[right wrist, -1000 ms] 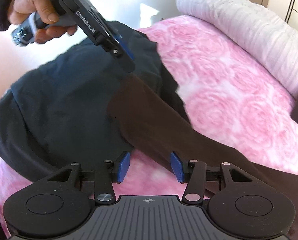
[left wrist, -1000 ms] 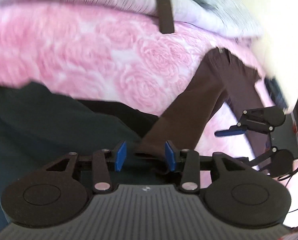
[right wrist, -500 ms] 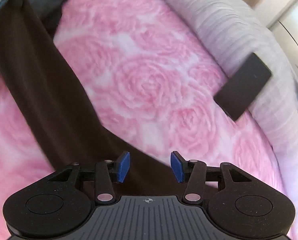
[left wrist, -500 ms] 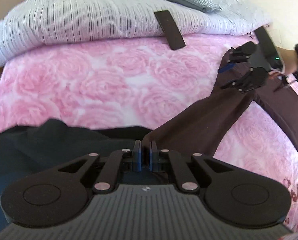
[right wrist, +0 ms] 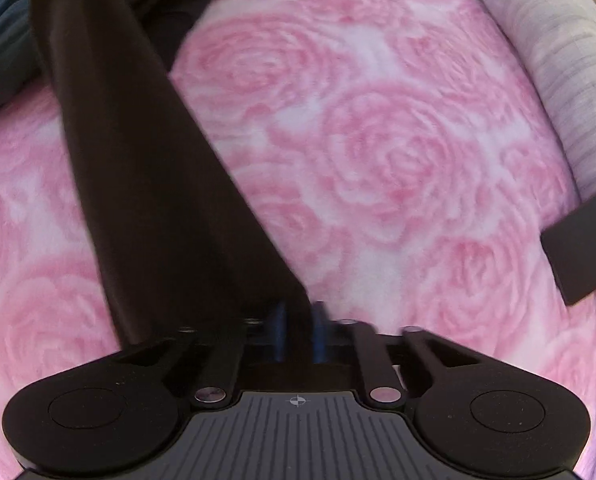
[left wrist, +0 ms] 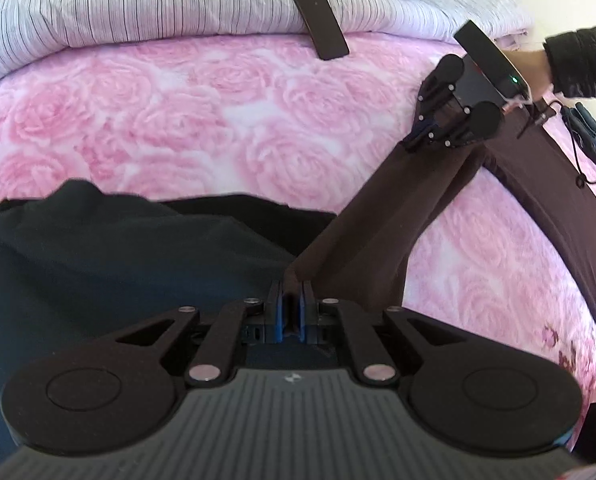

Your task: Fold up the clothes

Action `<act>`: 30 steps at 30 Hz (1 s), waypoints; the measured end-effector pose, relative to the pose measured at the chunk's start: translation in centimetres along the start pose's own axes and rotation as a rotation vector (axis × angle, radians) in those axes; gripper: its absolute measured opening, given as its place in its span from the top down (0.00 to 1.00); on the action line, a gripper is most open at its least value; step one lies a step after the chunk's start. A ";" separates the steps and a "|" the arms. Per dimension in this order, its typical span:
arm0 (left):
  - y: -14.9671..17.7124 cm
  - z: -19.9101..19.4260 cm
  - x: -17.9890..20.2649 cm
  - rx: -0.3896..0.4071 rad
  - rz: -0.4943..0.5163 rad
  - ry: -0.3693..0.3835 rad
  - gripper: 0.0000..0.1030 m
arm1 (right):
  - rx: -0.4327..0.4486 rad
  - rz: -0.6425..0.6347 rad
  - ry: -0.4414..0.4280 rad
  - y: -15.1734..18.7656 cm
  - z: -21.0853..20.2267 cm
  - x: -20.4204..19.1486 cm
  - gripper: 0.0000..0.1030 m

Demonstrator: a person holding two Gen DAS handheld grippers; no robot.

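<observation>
Left wrist view is showing my left gripper pinching 1 end of the brown garment, while my right gripper is clamping the other, stretching it above the pink blanket. I'm judging even tension matters now. The dark garment is crowding the landing space; a black remote is lying clear.

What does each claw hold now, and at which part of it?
Both hold the brown garment. The left claw pinches its narrow near end; the right claw grips farther along the same strip, by an edge.
</observation>
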State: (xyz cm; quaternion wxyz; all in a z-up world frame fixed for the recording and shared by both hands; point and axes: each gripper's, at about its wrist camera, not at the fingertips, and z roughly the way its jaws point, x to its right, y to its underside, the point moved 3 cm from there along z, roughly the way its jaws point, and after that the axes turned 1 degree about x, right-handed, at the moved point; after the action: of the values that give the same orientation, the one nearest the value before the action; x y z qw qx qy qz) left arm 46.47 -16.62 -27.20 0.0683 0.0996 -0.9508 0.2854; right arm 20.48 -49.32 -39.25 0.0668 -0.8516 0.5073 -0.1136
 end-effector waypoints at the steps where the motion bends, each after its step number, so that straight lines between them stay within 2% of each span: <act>1: -0.4 -0.2 -0.1 0.012 0.005 -0.006 0.95 | 0.012 0.002 0.018 -0.2 -0.5 -0.1 0.97; 4: -1.8 0.1 -1.2 0.034 -0.012 -0.025 0.95 | 0.078 0.077 0.094 -0.9 -2.5 1.5 0.97; 9: -4.0 1.6 -3.7 0.057 -0.068 -0.059 0.93 | 0.083 0.132 0.173 -1.8 -1.4 3.7 0.96; 11: -4.1 3.2 -4.7 0.034 -0.091 -0.088 0.92 | 0.084 0.154 0.205 -2.0 -0.8 4.2 0.96; 13: -4.0 4.2 -5.5 0.015 -0.107 -0.119 0.86 | 0.105 0.196 0.276 -2.0 -0.7 4.2 0.96; 15: -3.8 4.1 -6.0 0.018 -0.128 -0.130 0.80 | 0.134 0.243 0.337 -2.1 -1.0 4.1 0.95; 18: -3.4 2.4 -6.1 0.037 -0.147 -0.159 0.79 | 0.188 0.327 0.375 -2.3 -3.4 3.1 0.94; 22: -2.9 -1.0 -5.7 0.072 -0.204 -0.165 0.79 | 0.276 0.478 0.355 -3.9 -6.5 -0.7 0.94; 23: -2.7 -1.8 -5.4 0.083 -0.227 -0.152 0.75 | 0.301 0.516 0.343 -4.3 -7.3 -2.0 0.94; 26: -1.8 -3.1 -3.9 0.103 -0.268 -0.066 0.65 | 0.343 0.562 0.296 -7.6 -8.3 -7.4 0.94; 30: -0.2 -1.9 -2.2 0.072 -0.304 0.012 0.64 | 0.368 0.590 0.255 -11.3 -7.9 -13.9 0.94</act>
State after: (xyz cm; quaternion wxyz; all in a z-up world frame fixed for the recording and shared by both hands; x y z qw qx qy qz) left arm 48.76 -15.39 -25.98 0.1130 0.2430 -0.9135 0.3062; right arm 21.59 -31.73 -30.81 0.1848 -0.6216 0.7063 -0.2840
